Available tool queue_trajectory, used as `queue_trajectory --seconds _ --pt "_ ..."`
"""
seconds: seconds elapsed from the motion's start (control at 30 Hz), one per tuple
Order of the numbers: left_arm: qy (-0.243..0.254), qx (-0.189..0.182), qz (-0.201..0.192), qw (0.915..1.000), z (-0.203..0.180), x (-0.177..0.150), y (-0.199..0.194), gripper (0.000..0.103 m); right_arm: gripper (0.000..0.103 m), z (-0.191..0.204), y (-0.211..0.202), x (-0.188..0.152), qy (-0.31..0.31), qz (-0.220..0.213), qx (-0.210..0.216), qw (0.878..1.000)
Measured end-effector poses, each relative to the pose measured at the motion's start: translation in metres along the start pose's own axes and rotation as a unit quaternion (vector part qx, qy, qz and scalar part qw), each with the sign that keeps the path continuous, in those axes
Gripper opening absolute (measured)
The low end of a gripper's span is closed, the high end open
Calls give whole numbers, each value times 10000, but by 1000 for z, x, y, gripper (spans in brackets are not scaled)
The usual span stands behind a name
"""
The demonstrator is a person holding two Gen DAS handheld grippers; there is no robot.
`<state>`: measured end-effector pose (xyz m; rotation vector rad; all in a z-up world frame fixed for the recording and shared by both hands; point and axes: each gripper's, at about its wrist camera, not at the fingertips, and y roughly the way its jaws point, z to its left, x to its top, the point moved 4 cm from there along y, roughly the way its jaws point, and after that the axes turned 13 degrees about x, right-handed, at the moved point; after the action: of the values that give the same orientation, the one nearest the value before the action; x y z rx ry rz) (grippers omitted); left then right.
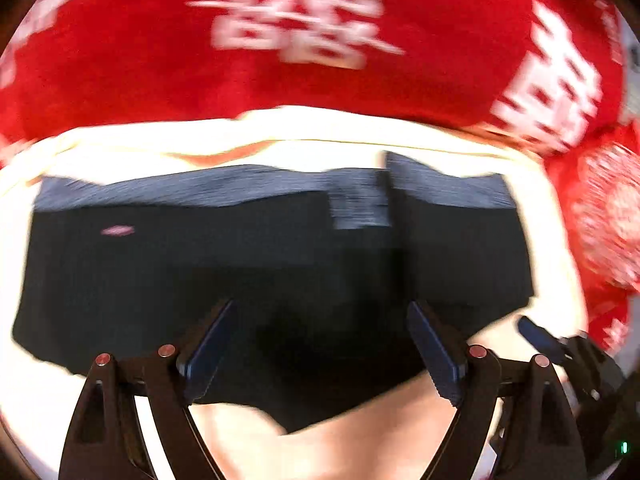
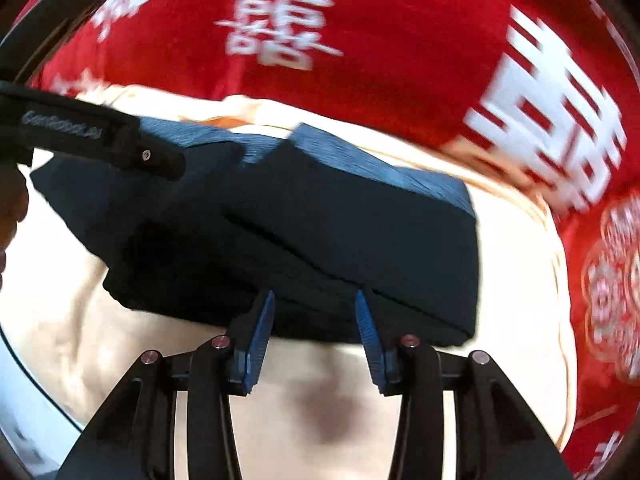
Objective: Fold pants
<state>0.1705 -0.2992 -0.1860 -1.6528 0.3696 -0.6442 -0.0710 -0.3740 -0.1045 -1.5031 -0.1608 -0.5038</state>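
Dark navy pants (image 1: 248, 264), folded into a compact stack, lying mid-frame on a cream cloth (image 1: 360, 432); ribbed blue waistband (image 1: 224, 186) along the stack's top edge. Same stack in right wrist view (image 2: 360, 232), centre, tilted down toward lower right.

Left gripper (image 1: 320, 344): jaws wide apart, fingertips over the near edge of the pants, nothing pinched. Also seen upper left of right wrist view (image 2: 100, 140), black body covering the stack's far-left corner.

Right gripper (image 2: 314, 320): jaws apart, tips right at the stack's near edge, no cloth between pads. Part of it at lower right of left wrist view (image 1: 560, 348).

Behind, top of both frames: red fabric w/ white characters (image 2: 380, 60), blurred; wraps round to right side.
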Motion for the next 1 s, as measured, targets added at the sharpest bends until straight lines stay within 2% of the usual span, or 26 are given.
queue_trajectory --seconds 0.13,0.23,0.27,0.33,0.37,0.43,0.47,0.6,0.7,0.77,0.9,1.0 --pt "359 -316 -79 9988 -44 14 8 87 46 -31 -5 -10 595 147 55 9981" --pt "327 -443 22 9985 -62 25 24 84 46 -45 -5 -17 845 190 113 9962" --pt "303 -479 81 9984 -64 26 28 78 46 -50 -5 -19 966 189 168 9950" --pt "349 -523 266 9977 -66 27 33 47 45 -57 -5 -22 1104 189 233 9934" --pt "402 -512 386 9971 -68 25 35 42 44 -60 -3 -21 1176 197 272 9925" --pt "575 -544 538 9954 -75 22 41 9 39 -63 0 -22 1325 203 350 9904" --pt "615 -612 608 9944 -75 19 39 5 39 -68 -1 -22 1411 203 386 9890" --pt "636 -857 525 9929 -70 12 19 5 38 -83 -13 -25 1621 132 460 9856" --pt "737 -661 536 9936 -62 1 16 5 38 -100 -22 -22 1711 26 453 9842" --pt "658 -592 681 9937 -57 -9 23 5 38 -113 -23 -18 1774 -2 427 9832" --pt "646 -483 605 9949 -58 -14 27 5 38 -131 -12 1 1805 -98 511 9822" --pt "576 -489 603 9953 -56 -13 32 5 38 -135 17 18 1662 36 617 9841"
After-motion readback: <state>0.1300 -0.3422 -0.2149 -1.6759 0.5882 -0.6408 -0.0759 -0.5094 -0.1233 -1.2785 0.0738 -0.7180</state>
